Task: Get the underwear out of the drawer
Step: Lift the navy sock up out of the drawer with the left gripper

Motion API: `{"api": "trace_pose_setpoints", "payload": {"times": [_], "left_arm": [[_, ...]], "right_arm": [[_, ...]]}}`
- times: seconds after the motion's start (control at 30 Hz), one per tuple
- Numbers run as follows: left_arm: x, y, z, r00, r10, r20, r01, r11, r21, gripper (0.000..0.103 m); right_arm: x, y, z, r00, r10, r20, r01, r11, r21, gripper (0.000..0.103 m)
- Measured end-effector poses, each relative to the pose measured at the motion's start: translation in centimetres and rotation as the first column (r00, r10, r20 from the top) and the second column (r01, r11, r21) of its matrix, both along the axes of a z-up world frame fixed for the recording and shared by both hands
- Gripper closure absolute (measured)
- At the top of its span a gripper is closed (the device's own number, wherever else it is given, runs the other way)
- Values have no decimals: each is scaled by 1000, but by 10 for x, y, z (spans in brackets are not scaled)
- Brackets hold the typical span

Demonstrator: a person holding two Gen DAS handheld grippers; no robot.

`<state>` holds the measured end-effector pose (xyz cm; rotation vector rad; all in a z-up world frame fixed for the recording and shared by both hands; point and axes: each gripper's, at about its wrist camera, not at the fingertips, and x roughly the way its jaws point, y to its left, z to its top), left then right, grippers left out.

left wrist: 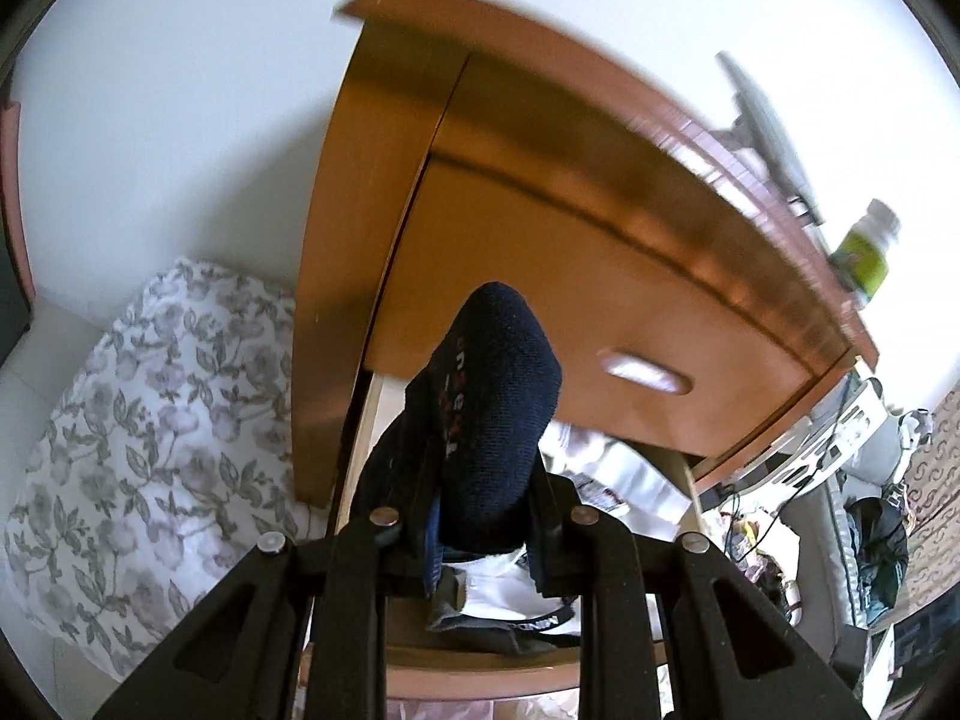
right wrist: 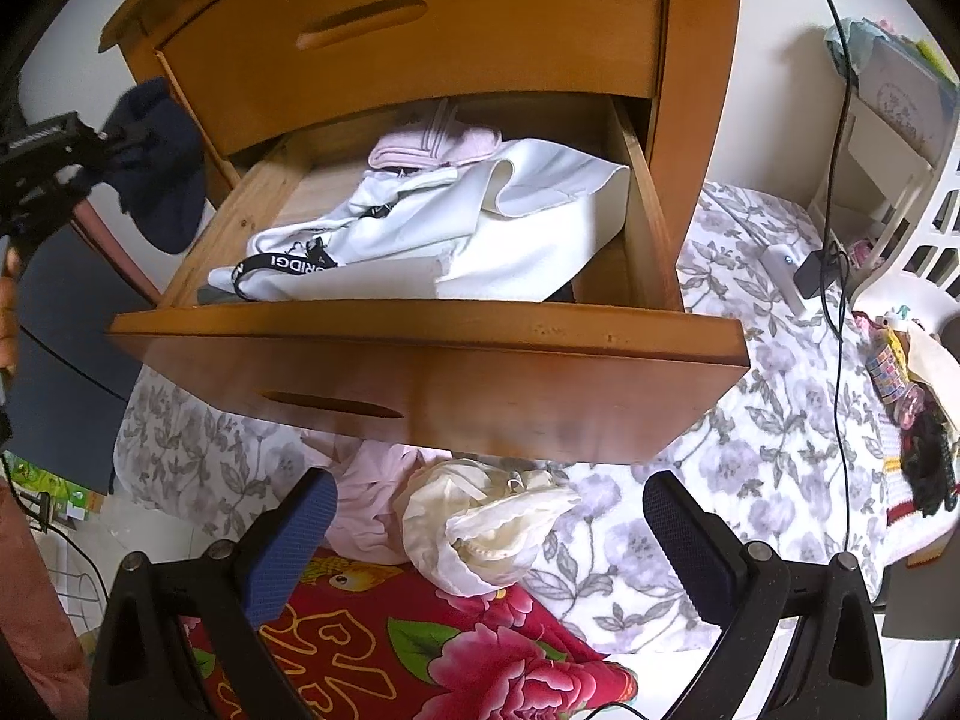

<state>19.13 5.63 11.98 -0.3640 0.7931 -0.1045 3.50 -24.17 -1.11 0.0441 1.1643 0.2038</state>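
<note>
Bright, soft daylight fills both views. The left wrist view smears with motion blur along the nightstand top and its handle, glare there. Fisheye bending curves the edges; dark vignette rings each corner.

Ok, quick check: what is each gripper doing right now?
Left gripper: shut on the navy underwear, held outside the open drawer.
Right gripper: open, holding nothing.
</note>
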Motion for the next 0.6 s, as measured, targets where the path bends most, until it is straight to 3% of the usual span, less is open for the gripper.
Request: {"api": "trace_pose_setpoints", "payload": {"times": [0.3,0.6], "left_arm": [[-38,-9,42,993,-30,115,29,1000,8,81],[-74,-14,49,991,-58,117,62,998,-27,80]], "right_arm": [[-10,-1,13,1000,-5,28,5,1000,4,0],[-25,1,31,998,0,67,-1,1000,13,0]]}}
